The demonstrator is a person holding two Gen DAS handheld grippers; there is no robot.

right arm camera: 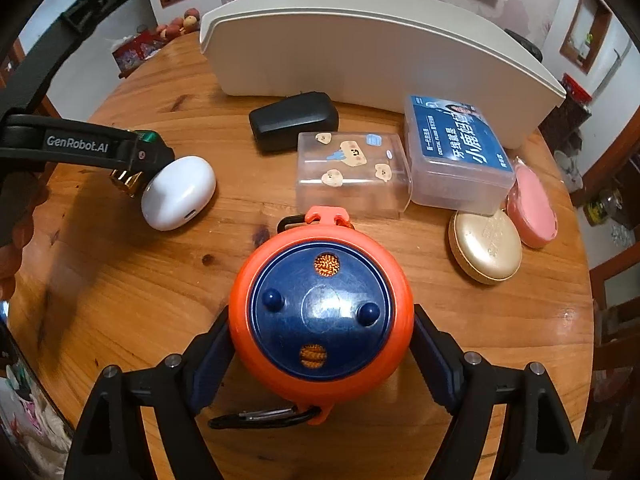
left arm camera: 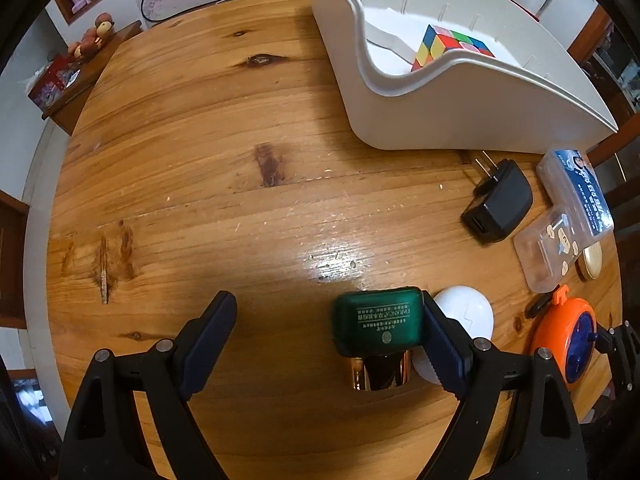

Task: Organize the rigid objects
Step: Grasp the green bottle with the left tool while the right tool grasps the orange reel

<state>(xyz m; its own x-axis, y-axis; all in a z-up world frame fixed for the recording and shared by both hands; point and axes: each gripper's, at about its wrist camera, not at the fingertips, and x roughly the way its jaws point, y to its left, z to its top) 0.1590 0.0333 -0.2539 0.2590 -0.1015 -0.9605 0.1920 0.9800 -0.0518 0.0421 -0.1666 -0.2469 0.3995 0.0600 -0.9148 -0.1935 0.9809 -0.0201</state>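
Note:
My left gripper [left arm camera: 326, 298] stands open over the wooden table [left arm camera: 200, 160]. A green box on a gold base [left arm camera: 378, 322] lies against its right finger [left arm camera: 440, 340], while the left finger is far off. A white earbud case [left arm camera: 468, 304] sits just beyond that right finger. In the right wrist view an orange and blue round reel [right arm camera: 320, 240] with a carabiner lies on the table. My right gripper [right arm camera: 322, 314] has a pad against each of its sides. The white bin [left arm camera: 400, 112] at the back holds a colour cube [left arm camera: 448, 42].
Between the reel and the bin [right arm camera: 360, 48] lie a black charger [right arm camera: 294, 120], a clear plastic box [right arm camera: 352, 172] and a blue-labelled floss box [right arm camera: 460, 156]. A gold round tin [right arm camera: 486, 248] and a pink round case [right arm camera: 534, 208] sit at the right.

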